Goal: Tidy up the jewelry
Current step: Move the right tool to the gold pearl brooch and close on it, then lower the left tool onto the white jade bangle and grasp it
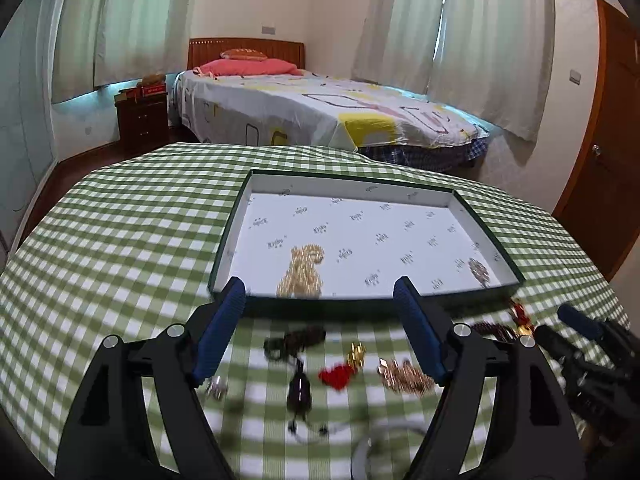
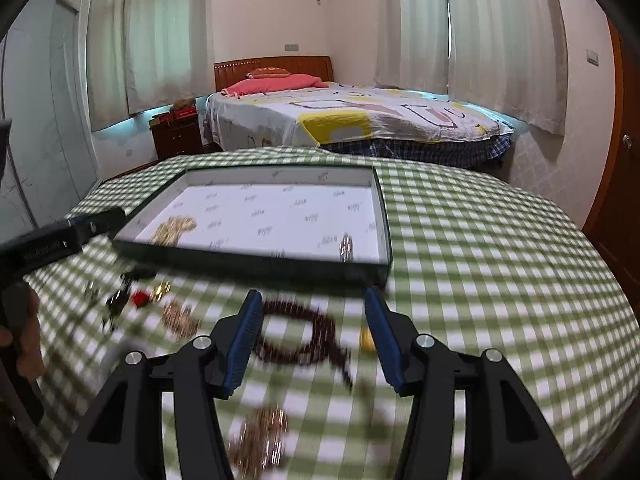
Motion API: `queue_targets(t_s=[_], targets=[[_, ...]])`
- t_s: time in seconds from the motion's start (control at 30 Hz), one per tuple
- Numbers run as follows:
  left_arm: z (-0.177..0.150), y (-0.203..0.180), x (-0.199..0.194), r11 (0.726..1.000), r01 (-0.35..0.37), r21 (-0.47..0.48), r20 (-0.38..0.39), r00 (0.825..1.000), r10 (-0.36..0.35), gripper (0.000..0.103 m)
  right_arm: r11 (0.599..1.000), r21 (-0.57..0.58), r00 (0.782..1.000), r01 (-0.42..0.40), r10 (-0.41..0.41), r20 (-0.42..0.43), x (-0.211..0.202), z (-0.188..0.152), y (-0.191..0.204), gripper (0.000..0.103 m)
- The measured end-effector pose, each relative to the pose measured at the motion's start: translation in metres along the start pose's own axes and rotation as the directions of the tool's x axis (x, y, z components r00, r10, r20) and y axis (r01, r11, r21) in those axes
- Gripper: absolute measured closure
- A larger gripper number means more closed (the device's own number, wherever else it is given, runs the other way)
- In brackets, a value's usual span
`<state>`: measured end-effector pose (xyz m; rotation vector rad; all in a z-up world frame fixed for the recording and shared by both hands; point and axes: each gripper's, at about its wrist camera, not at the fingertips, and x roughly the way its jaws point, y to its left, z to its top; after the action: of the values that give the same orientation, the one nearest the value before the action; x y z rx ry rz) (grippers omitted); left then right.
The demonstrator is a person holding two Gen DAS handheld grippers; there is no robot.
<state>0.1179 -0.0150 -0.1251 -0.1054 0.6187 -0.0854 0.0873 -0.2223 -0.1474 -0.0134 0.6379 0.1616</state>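
Observation:
A shallow white-lined tray [image 1: 486, 236] with a dark rim sits on the green checked tablecloth; it also shows in the right wrist view [image 2: 384, 216]. In it lie a gold chain pile [image 1: 302, 270] and a small bead piece [image 1: 478, 270]. My left gripper [image 1: 320, 292] is open and empty above loose jewelry: a dark pendant cord [image 1: 298, 364], a red charm [image 1: 338, 376], a rose-gold chain [image 1: 404, 376]. My right gripper [image 2: 314, 304] is open and empty over a dark red bead bracelet [image 2: 304, 336]. A gold bracelet [image 2: 260, 444] lies nearer me.
The round table's edge [image 2: 600, 280] curves off on the right. A bed [image 1: 320, 108], a nightstand [image 1: 142, 114] and a wooden door [image 1: 608, 168] stand beyond. The right gripper [image 1: 580, 328] shows at the right of the left wrist view.

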Motion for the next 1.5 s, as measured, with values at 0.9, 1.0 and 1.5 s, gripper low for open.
queue_targets(t_s=[0.9, 1.0, 1.5], targets=[[-0.067, 0.007, -0.048, 1.000, -0.027, -0.015, -0.065, 0.998, 0.026, 0.025, 0.999, 0.024, 0.986, -0.049, 0.052, -0.156, -0.003, -0.061, 0.025, 0.058], [-0.068, 0.005, -0.046, 1.000, -0.023, -0.011, -0.074, 0.997, 0.022, 0.025, 0.999, 0.012, 0.986, -0.049, 0.050, -0.161, -0.002, -0.062, 0.027, 0.068], [-0.076, -0.011, -0.032, 0.999, 0.037, -0.004, -0.128, 0.991, -0.037, 0.021, 0.999, 0.036, 0.990, -0.037, 0.042, -0.136, -0.009, -0.059, 0.015, 0.079]])
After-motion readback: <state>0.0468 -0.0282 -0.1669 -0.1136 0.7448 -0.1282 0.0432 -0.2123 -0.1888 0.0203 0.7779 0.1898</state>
